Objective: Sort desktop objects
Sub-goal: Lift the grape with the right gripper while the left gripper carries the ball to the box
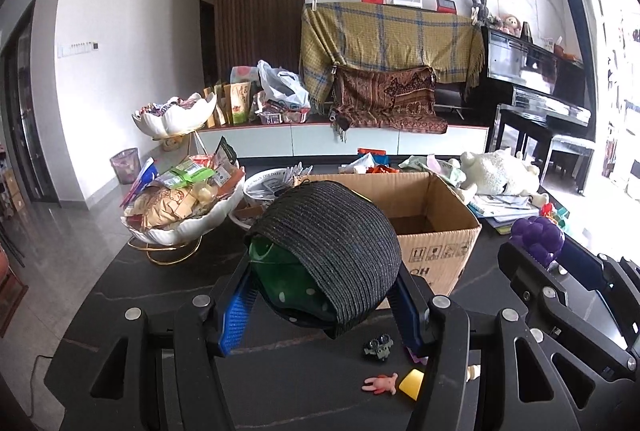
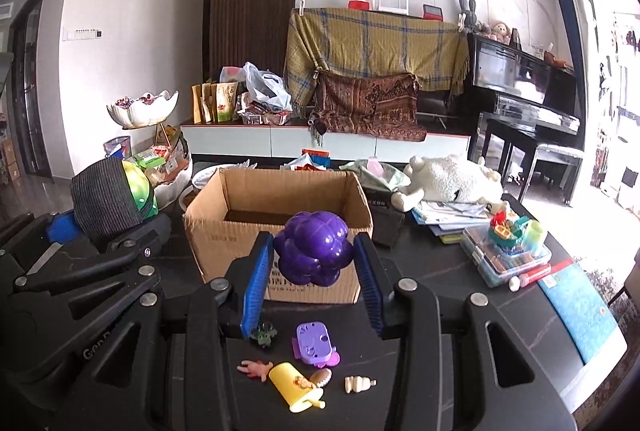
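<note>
My left gripper (image 1: 320, 295) is shut on a green dotted toy (image 1: 280, 271) wrapped under a black ribbed cover (image 1: 336, 243), held above the dark table just in front of the open cardboard box (image 1: 432, 227). In the right wrist view that bundle (image 2: 108, 199) shows at the left. My right gripper (image 2: 314, 279) is shut on a purple grape-shaped toy (image 2: 314, 251), held in front of the cardboard box (image 2: 280, 191). Below lie a purple toy (image 2: 314, 343), a yellow toy (image 2: 292, 387), a pink figure (image 2: 254, 368) and a small dark toy (image 2: 264, 334).
A white bowl of snacks (image 1: 180, 207) stands on the left of the table. A plush toy (image 2: 448, 177), papers and a clear case with colourful blocks (image 2: 504, 247) lie on the right. A blue booklet (image 2: 576, 307) rests near the right edge.
</note>
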Available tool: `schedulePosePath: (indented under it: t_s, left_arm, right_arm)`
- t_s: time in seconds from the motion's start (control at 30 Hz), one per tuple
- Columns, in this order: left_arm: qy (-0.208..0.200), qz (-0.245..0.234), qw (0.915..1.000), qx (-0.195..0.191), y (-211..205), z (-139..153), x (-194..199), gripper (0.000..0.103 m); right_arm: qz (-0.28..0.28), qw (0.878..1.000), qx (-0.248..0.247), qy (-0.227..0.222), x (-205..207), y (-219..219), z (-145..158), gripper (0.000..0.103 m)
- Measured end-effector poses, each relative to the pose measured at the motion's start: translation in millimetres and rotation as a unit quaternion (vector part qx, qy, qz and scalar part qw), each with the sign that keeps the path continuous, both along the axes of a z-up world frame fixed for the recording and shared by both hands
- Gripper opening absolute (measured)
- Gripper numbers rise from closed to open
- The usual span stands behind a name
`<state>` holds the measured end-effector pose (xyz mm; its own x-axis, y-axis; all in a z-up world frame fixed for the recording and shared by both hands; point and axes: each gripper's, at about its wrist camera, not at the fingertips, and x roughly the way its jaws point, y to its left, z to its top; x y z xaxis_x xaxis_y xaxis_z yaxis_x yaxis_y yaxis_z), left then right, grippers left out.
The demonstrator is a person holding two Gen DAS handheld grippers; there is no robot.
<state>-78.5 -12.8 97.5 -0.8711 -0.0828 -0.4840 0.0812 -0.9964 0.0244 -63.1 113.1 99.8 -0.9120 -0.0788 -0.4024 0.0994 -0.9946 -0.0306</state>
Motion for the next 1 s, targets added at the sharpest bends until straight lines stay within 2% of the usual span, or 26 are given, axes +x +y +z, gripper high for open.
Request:
schedulePosePath:
  t_s: [0.47,0.63,1.0]
  left_arm:
    - [0.007,0.007,1.0,-0.001,-5,5,-31,0.056]
    - [-0.003,-0.002,1.0,0.007,-7,5,-49,0.056]
    - [-0.008,0.002,1.0,-0.002,-5,4,-86,0.056]
  right_arm:
    - [0.004,1.0,0.003,0.01,-31,-7,4,0.038]
    - [0.004,1.0,0.002,0.009,-46,-6,4,0.038]
    - [0.005,1.0,0.004,0.0,-82,-5,3,0.038]
